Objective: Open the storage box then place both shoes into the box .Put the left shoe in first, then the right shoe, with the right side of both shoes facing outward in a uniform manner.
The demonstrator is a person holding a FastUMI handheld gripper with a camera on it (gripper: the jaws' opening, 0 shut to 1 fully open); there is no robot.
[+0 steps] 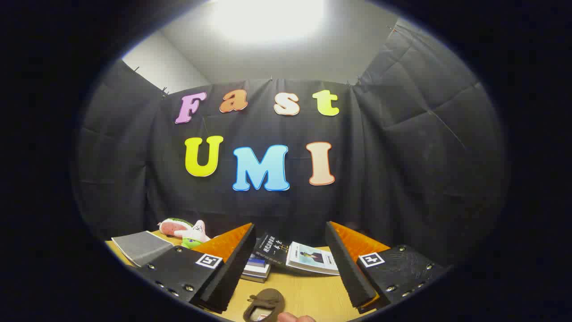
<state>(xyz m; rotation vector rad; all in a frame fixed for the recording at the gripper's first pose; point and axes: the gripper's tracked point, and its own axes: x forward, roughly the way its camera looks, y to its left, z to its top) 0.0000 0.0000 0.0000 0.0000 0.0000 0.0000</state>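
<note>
Fingers (290, 264) apart, shoe (264, 304) between, perhaps half cut off

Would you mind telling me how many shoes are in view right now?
1. A single brown shoe lies on the wooden table, between the open gripper's fingers, nearer than the books. The second shoe may be hidden below the view.
</note>
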